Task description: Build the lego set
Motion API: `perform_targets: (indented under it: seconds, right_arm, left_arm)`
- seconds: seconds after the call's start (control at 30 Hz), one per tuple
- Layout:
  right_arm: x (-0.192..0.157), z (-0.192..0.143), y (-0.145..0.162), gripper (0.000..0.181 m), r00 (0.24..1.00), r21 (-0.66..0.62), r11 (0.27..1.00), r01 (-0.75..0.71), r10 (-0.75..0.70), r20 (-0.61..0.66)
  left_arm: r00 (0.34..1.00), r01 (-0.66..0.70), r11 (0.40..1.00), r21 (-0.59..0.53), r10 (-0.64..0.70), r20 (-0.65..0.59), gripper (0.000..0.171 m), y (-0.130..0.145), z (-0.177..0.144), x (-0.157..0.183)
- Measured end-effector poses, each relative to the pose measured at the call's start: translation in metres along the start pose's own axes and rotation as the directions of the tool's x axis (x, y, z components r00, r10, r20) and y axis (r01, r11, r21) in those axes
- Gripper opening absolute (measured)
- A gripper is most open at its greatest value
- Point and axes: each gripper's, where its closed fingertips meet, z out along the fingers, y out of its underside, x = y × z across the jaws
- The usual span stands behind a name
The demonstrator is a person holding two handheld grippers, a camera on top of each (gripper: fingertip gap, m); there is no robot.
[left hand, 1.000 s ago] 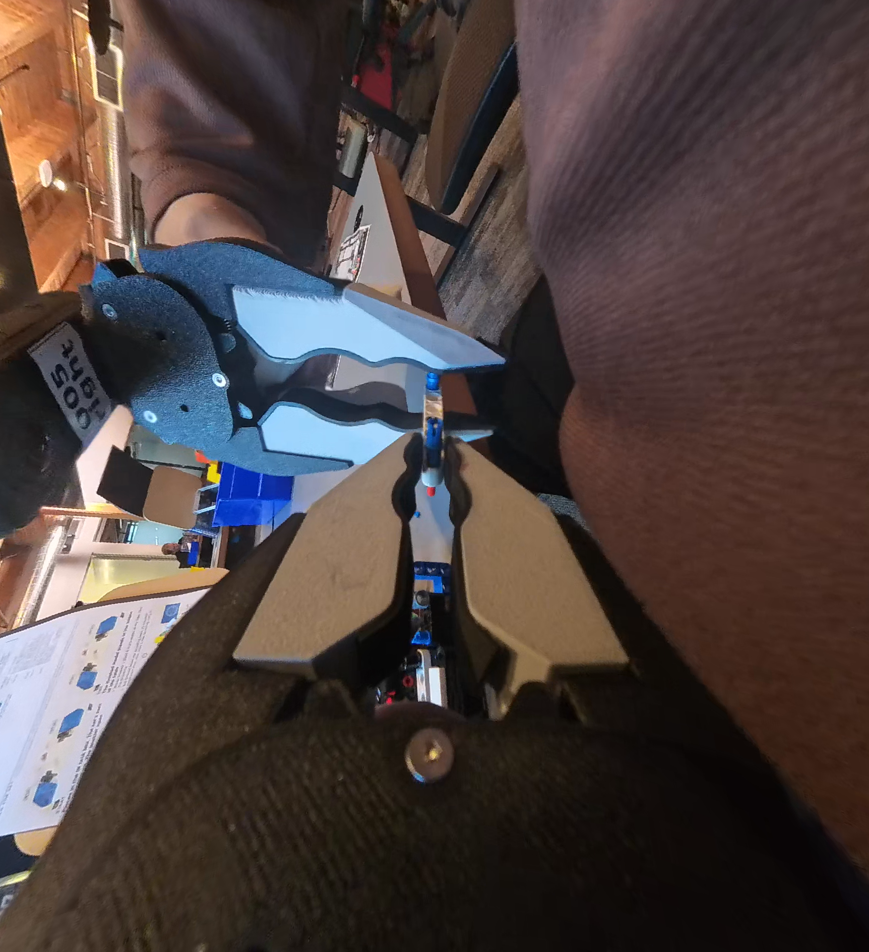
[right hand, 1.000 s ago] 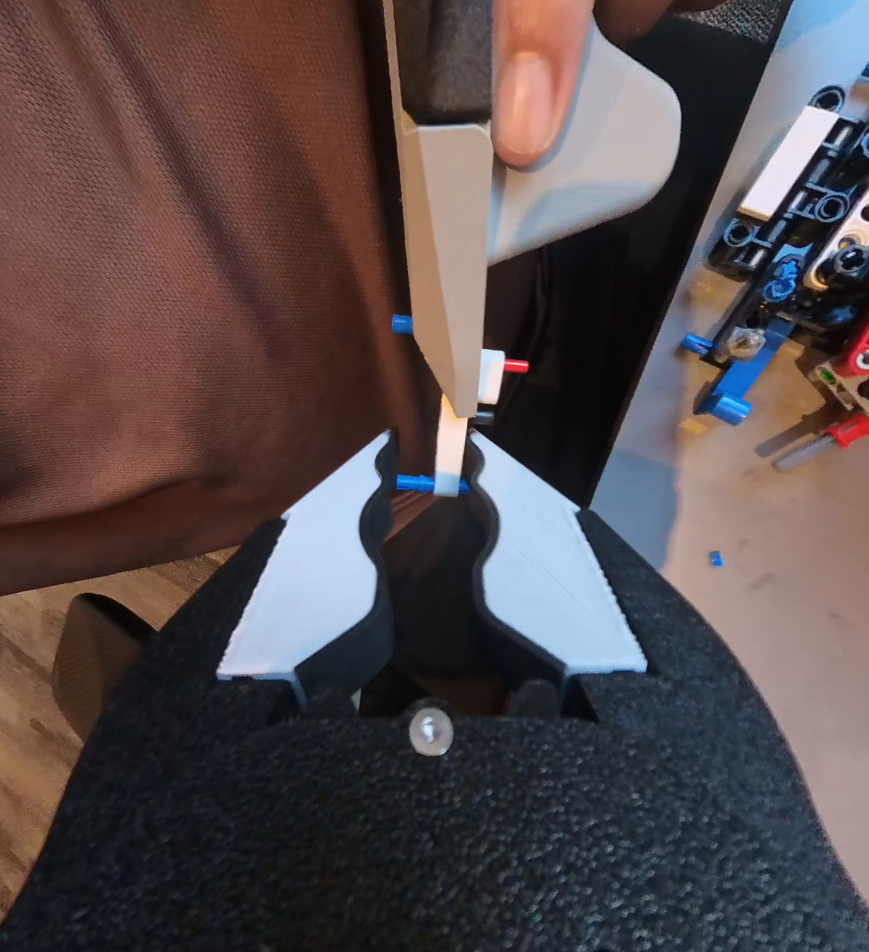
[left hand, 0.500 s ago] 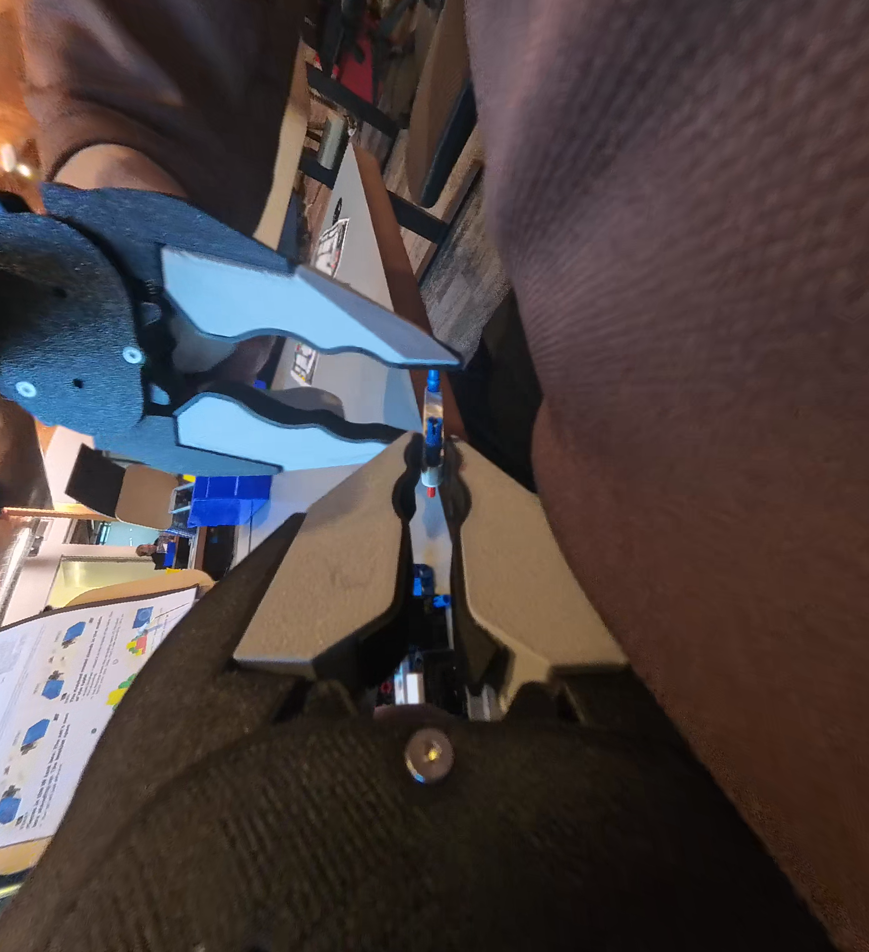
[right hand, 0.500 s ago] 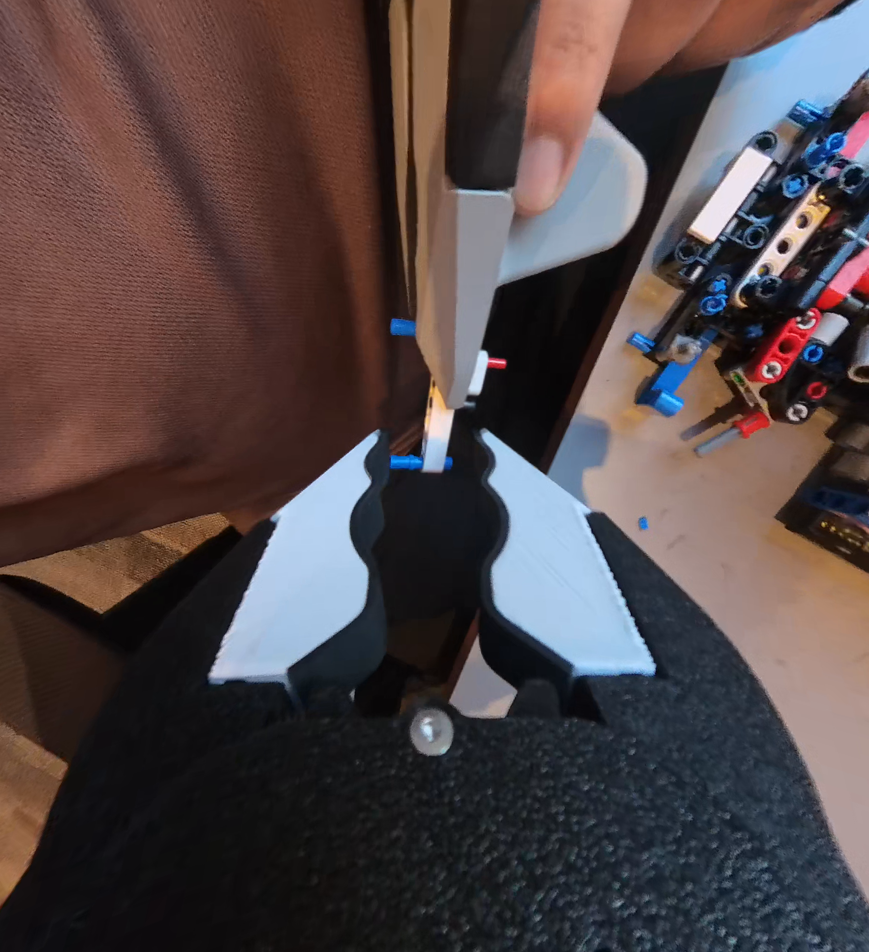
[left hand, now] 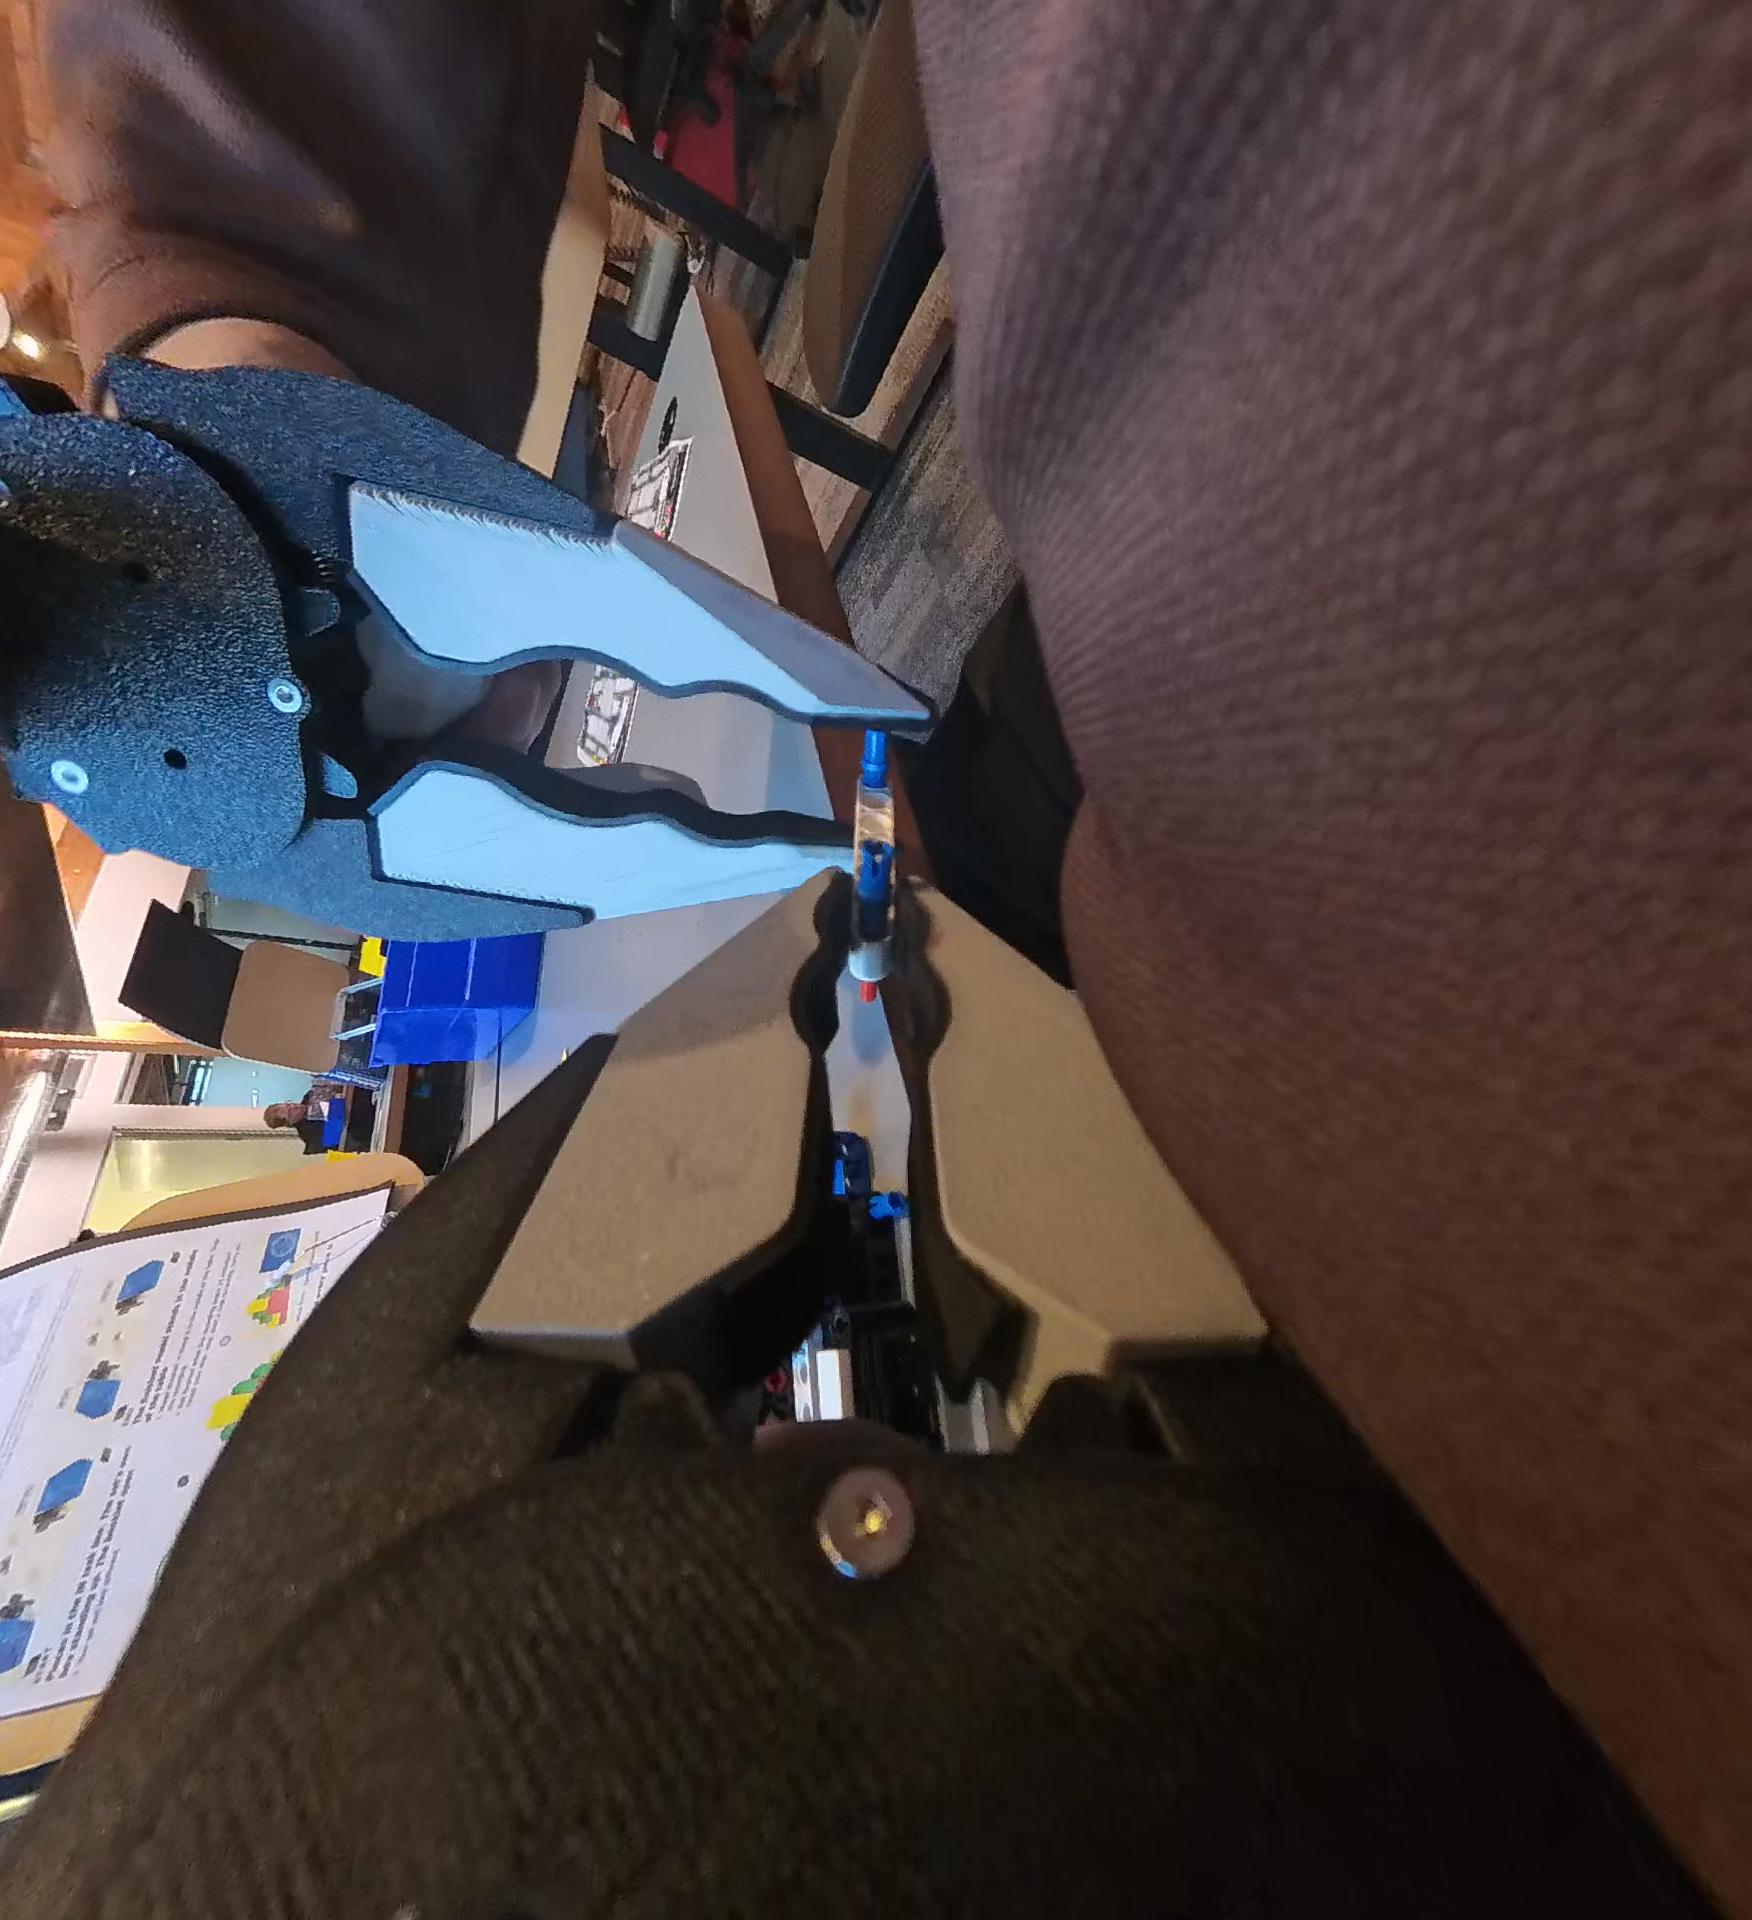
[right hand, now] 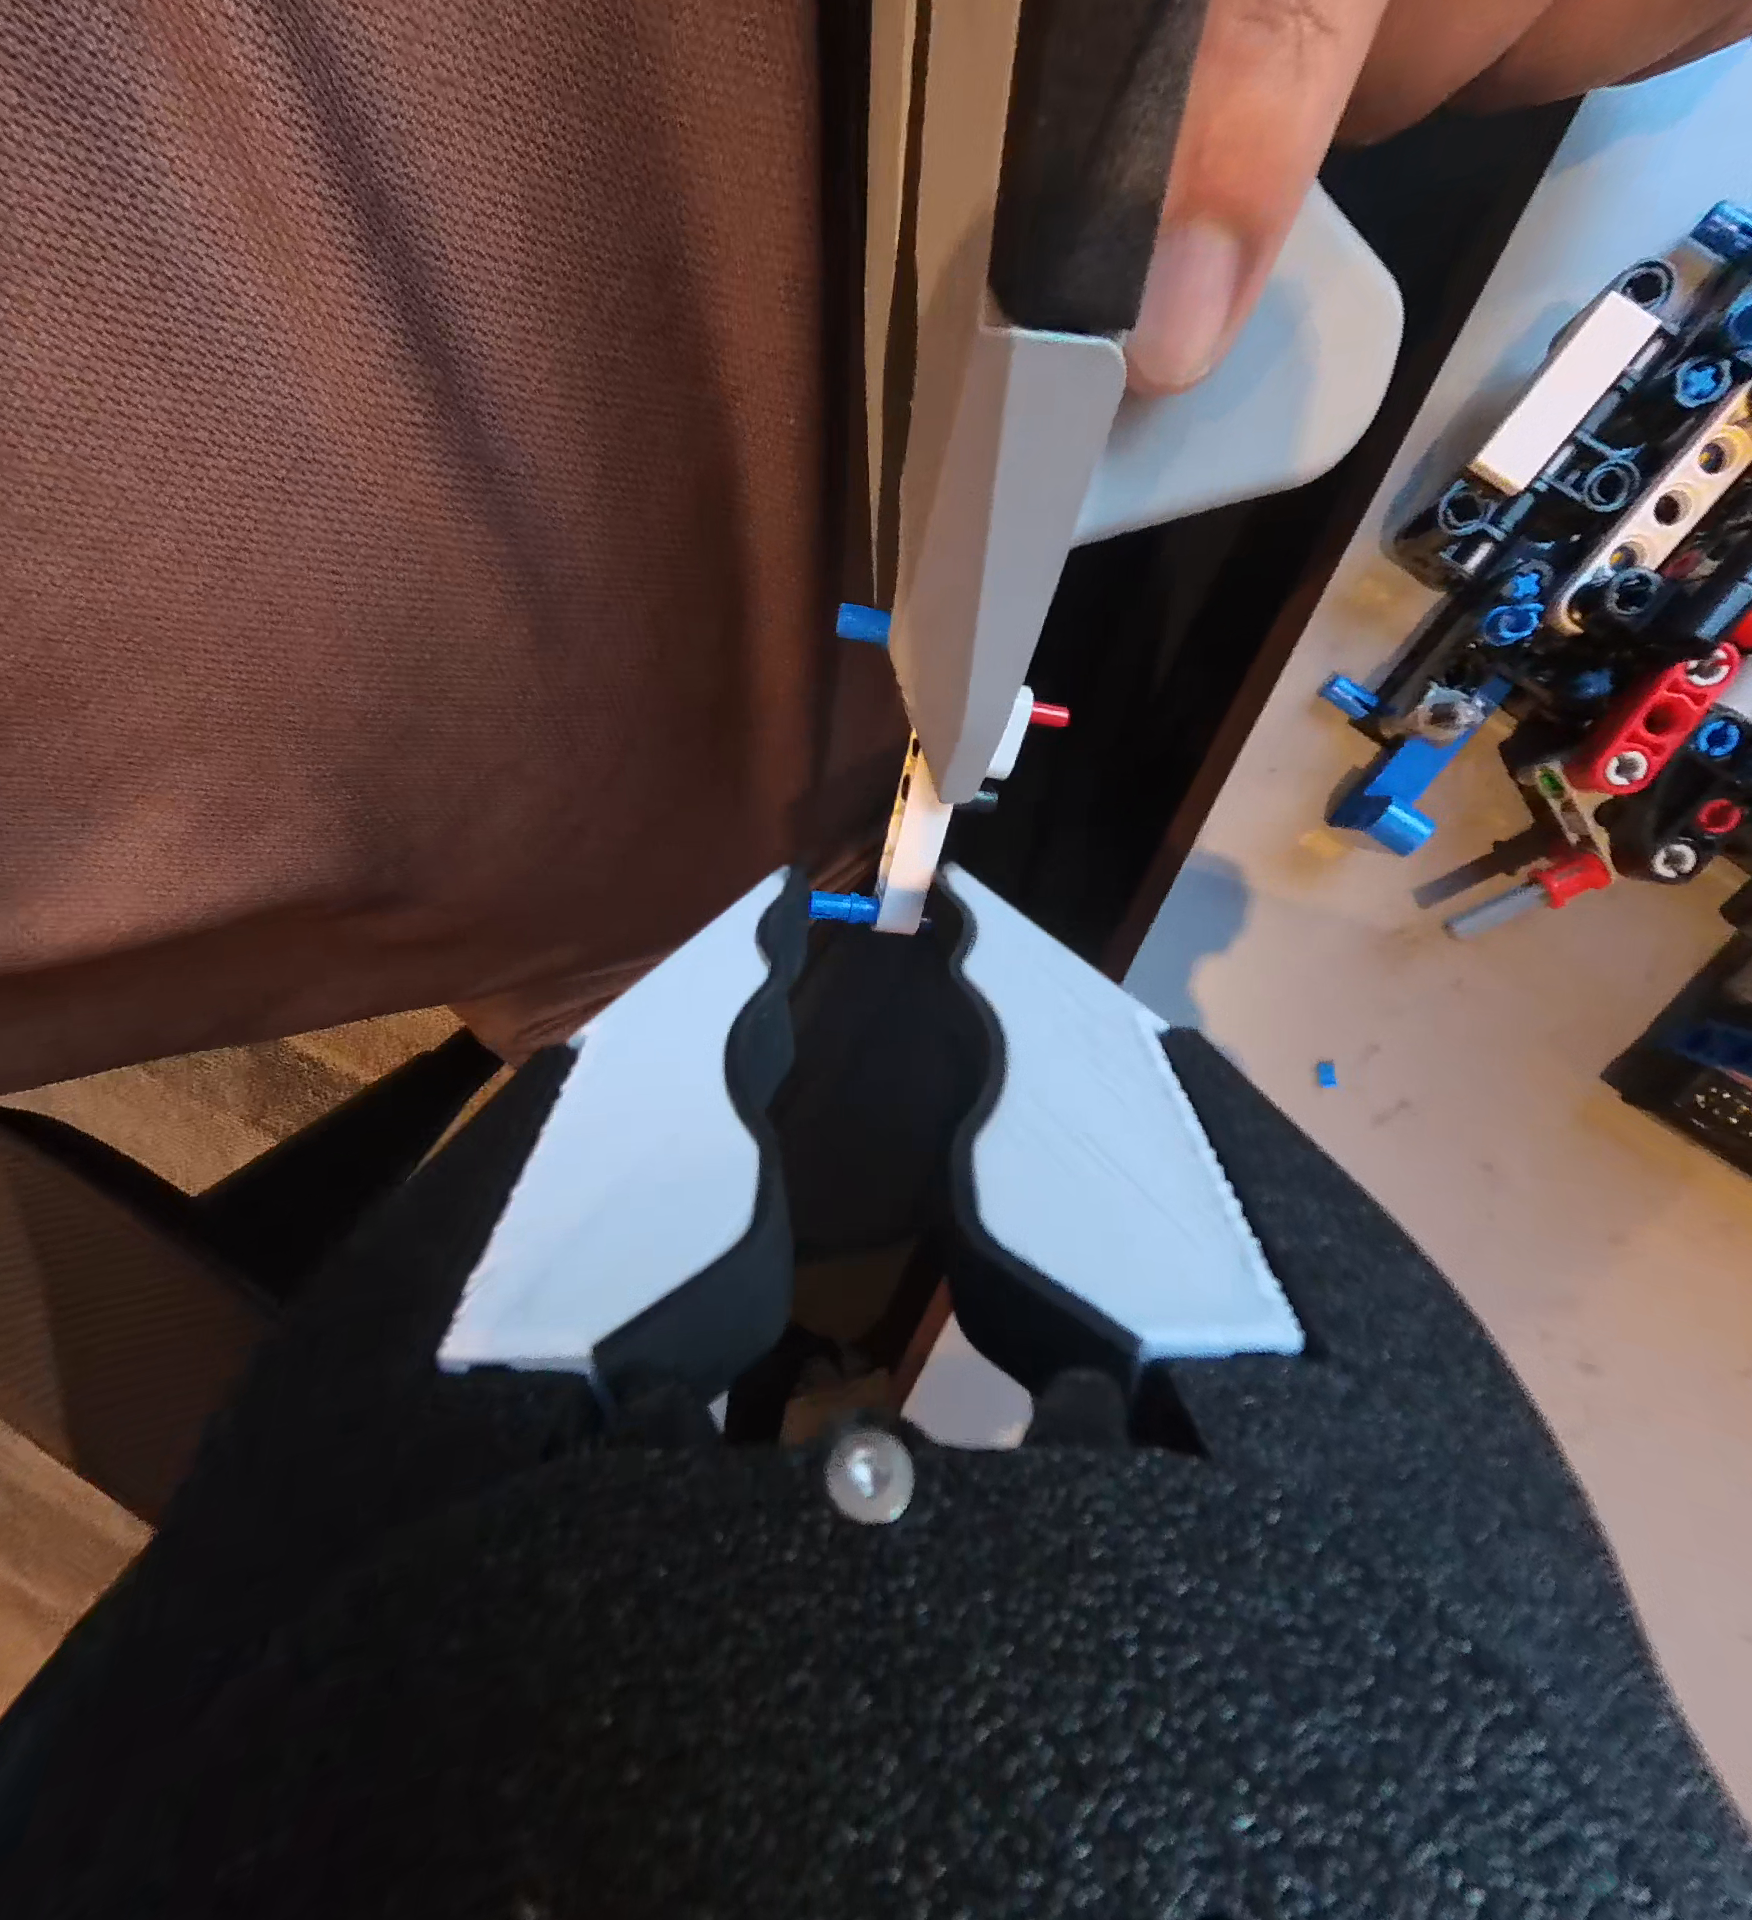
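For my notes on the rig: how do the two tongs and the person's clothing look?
Both tongs, left and right, have grey wedge-shaped fingers with wavy black inner pads, on rough black bodies with a silver screw. The person wears a brown sleeve.

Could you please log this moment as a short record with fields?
held part: white lego beam with blue pins and a red pin
left hand-held gripper: shut on the beam
right hand-held gripper: open, tips astride the beam's lower end
on table: partly built lego model, loose blue piece
also visible: instruction sheet
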Motion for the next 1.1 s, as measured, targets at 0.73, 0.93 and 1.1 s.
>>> perform_targets:
  seconds: [0.73, 0.93, 1.1]
  right_arm:
    - [0.013, 0.024, -0.006, 0.02, 0.973, 0.09, 0.982, -0.163, 0.176, -0.15]
    - [0.021, -0.013, -0.011, 0.035, 0.909, 0.212, 0.937, -0.279, 0.328, -0.257]
    - [0.041, -0.12, 0.023, 0.033, 0.706, 0.528, 0.789, -0.316, 0.567, -0.425]
  left_arm:
    - [0.989, 0.085, 0.994, -0.061, -0.092, -0.114, 0.005, 0.014, -0.005, 0.014]
    - [0.91, 0.41, 0.912, 0.026, -0.406, -0.087, 0.005, 0.001, -0.008, -0.012]
    - [0.493, 0.87, 0.493, -0.008, -0.87, -0.021, 0.005, 0.018, 0.015, -0.078]
